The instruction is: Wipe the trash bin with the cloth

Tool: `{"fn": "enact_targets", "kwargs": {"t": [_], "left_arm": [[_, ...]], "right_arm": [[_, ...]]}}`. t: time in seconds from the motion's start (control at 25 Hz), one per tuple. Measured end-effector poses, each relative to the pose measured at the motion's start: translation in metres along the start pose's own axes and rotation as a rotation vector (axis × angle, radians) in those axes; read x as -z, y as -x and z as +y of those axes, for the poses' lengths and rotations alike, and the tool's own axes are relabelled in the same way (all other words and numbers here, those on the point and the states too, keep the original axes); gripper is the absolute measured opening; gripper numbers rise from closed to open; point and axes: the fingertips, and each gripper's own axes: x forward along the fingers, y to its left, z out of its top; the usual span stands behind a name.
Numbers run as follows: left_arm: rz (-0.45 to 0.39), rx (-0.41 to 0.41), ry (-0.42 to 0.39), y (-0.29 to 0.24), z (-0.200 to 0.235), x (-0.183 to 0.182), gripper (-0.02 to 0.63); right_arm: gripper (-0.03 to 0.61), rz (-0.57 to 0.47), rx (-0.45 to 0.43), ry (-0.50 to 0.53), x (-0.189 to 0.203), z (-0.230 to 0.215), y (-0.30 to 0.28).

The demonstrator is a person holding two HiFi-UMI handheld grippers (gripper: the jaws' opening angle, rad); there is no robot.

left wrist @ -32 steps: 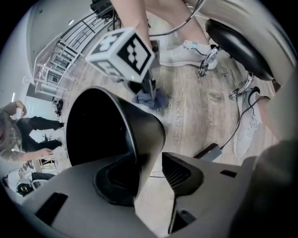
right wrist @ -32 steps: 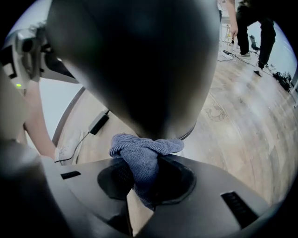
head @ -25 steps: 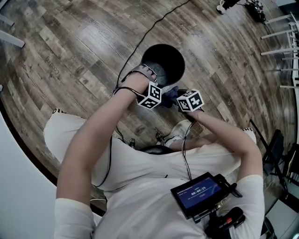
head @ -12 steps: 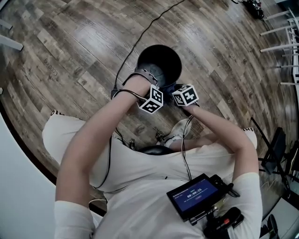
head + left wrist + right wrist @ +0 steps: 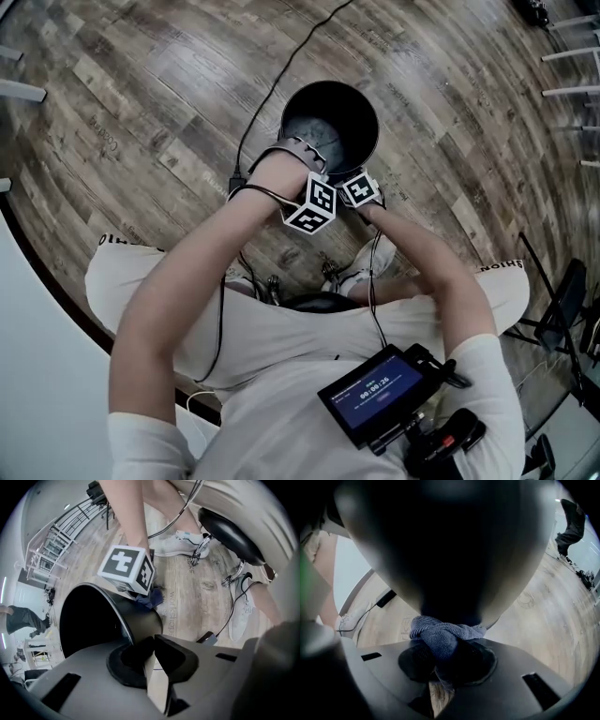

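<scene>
My left gripper (image 5: 152, 644) has just pinched shut on the rim of the trash bin (image 5: 323, 141), which stands on the floor (image 5: 141, 94). My right gripper (image 5: 443, 660), clamped on the cloth (image 5: 440, 634), is now down against its outer wall, so wiping can start.

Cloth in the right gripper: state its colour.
Blue-grey cloth, clearest in the right gripper view.

1. The right gripper (image 5: 443, 657) has its jaws closed on a bunched blue-grey cloth (image 5: 440, 637), which bulges out past the jaw tips.
2. The top of the cloth presses against the dark, rounded outer wall of the trash bin (image 5: 450, 550), which fills the upper part of the view.
3. A wood-plank floor (image 5: 543, 620) shows on both sides of the bin.
4. A pale shoe (image 5: 349, 619) and a small black box (image 5: 386, 598) lie on the floor at the left.
5. A dark-clothed person (image 5: 571, 520) is far off at the top right.
</scene>
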Motion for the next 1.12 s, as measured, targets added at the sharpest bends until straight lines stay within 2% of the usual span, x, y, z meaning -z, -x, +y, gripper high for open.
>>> {"fn": "enact_targets", "kwargs": {"t": [0.12, 0.24, 0.32, 0.44, 0.48, 0.52, 0.56, 0.64, 0.76, 0.92, 0.96, 1.0, 1.12], "left_arm": [[-0.006, -0.014, 0.04, -0.001, 0.01, -0.002, 0.058], [-0.005, -0.018, 0.065, -0.002, 0.017, 0.001, 0.058], [-0.003, -0.021, 0.057, -0.003, 0.014, -0.001, 0.062], [-0.004, -0.039, 0.047, -0.006, 0.009, -0.002, 0.077], [-0.007, -0.043, 0.045, -0.007, 0.008, -0.003, 0.1], [-0.005, -0.046, 0.041, -0.01, 0.007, -0.002, 0.164], [0.002, -0.049, 0.037, -0.011, 0.007, 0.002, 0.197], [0.027, -0.051, 0.039, -0.012, 0.008, 0.015, 0.202], [0.047, -0.041, 0.059, -0.006, 0.004, 0.034, 0.202], [0.093, -0.107, -0.027, -0.008, 0.004, 0.037, 0.199], [0.114, -0.129, -0.051, -0.01, 0.006, 0.039, 0.18], [0.132, -0.141, -0.069, -0.01, 0.009, 0.042, 0.126], [0.152, -0.121, -0.096, -0.008, 0.011, 0.046, 0.087]], "right_arm": [[0.094, -0.018, 0.021, 0.025, 0.008, -0.014, -0.022], [0.095, -0.08, 0.005, -0.04, 0.008, -0.022, -0.029], [0.095, -0.049, -0.01, -0.058, 0.01, -0.015, -0.025], [0.095, -0.012, -0.023, 0.036, 0.003, -0.009, -0.004], [0.095, -0.016, -0.029, 0.056, 0.002, -0.012, 0.004], [0.095, -0.022, -0.037, 0.058, 0.002, -0.015, 0.015], [0.095, -0.032, -0.049, 0.05, 0.0, -0.017, 0.028], [0.095, -0.058, -0.079, 0.042, -0.01, -0.013, 0.06], [0.095, -0.109, -0.123, 0.063, -0.036, 0.011, 0.11], [0.095, -0.172, -0.154, -0.003, -0.066, 0.039, 0.167], [0.095, -0.184, -0.157, -0.026, -0.074, 0.042, 0.176], [0.095, -0.194, -0.157, -0.044, -0.083, 0.043, 0.181], [0.095, -0.197, -0.138, -0.09, -0.098, 0.039, 0.187]]}}
